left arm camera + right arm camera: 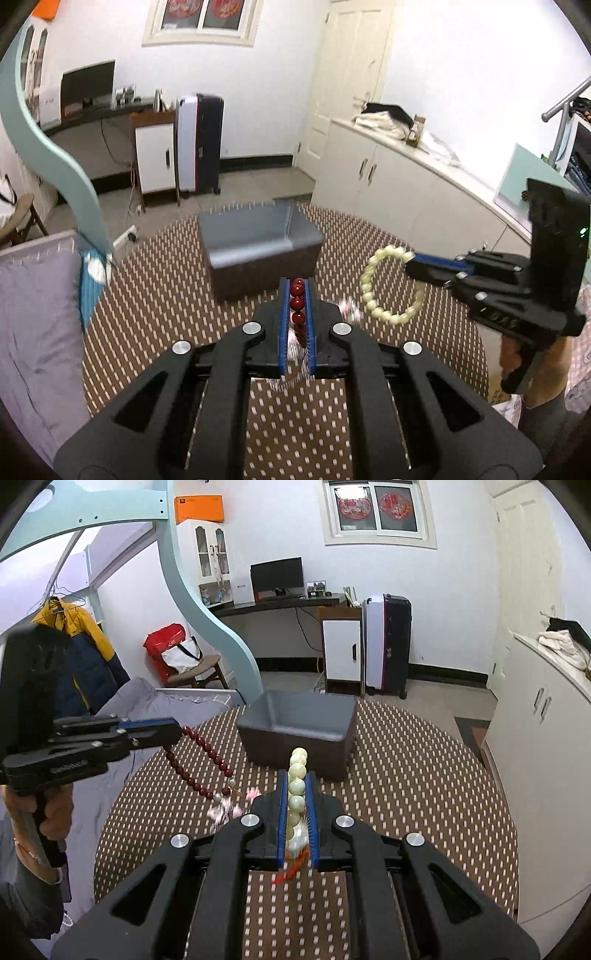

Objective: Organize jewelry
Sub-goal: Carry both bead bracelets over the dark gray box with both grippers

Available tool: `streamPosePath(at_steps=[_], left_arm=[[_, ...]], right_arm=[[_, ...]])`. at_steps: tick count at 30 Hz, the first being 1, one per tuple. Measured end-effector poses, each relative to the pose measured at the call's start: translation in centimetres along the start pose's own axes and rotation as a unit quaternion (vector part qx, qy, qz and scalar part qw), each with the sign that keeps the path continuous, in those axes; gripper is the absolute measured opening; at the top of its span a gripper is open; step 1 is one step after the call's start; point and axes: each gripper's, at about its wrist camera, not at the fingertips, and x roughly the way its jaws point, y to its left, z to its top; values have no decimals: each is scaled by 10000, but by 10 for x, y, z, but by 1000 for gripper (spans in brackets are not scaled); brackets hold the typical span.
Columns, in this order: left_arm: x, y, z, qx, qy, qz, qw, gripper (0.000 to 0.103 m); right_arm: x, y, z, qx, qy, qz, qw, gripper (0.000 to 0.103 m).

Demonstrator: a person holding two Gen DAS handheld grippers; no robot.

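Over the round patterned desk [147, 295], with the grey box [258, 236] at frame centre, the left tongs [297, 291] pinch the red bead bracelet [297, 302] and the right tongs [297, 775] pinch the pale bead bracelet [297, 779], both best carried level over the box before letting go.
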Motion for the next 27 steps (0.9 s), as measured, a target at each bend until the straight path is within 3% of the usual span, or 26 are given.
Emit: streamPosePath(at_steps=[7,11,18,27], left_arm=[[26,7,57,120,-183,152,9996,8],[60,18,82,114,-64,317,9994,8],[126,38,77,72,525,558,9970,8],[163,58,50,-3,1010,675,9926,8]], right_arm=[[34,-7,42,-27,-240,-173,9996,8],[63,-15,58,54,-276,-229,9993,8],[121,-23,55,120,110,-227,9996,8],[155,-25,39,154,559,-185,9981,8]])
